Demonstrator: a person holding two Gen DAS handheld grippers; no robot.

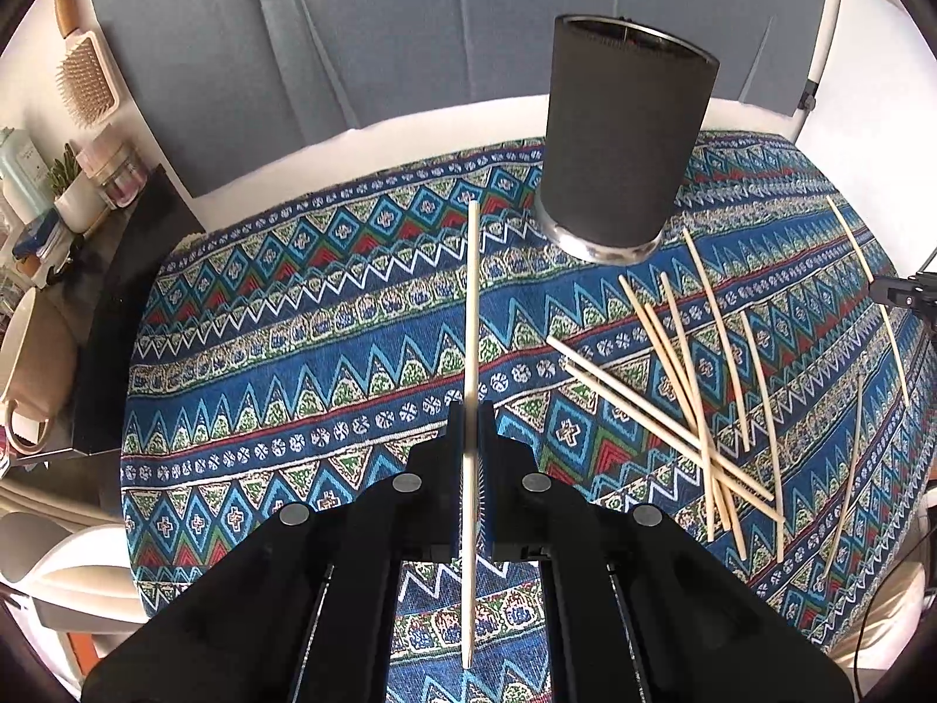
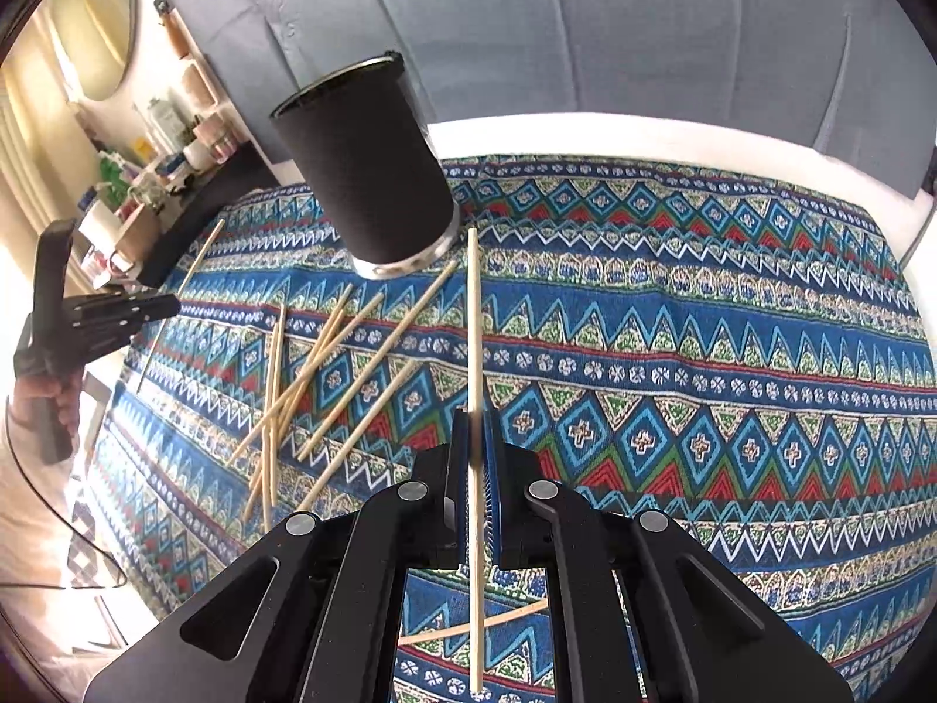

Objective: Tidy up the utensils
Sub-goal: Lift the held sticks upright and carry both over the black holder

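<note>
Wooden sticks are pinched one in each hand-held gripper: the left hand-held gripper (image 1: 470,410) is pressed together on a stick (image 1: 472,304) at the centre of its frame, and the right hand-held gripper (image 2: 475,416) pinches another stick (image 2: 473,316) the same way. More loose sticks (image 1: 691,398) lie crossed on the patterned cloth (image 1: 293,304) at the right of the left view. Above them stands a black cup (image 1: 623,140), upright, in the upper middle.
</note>
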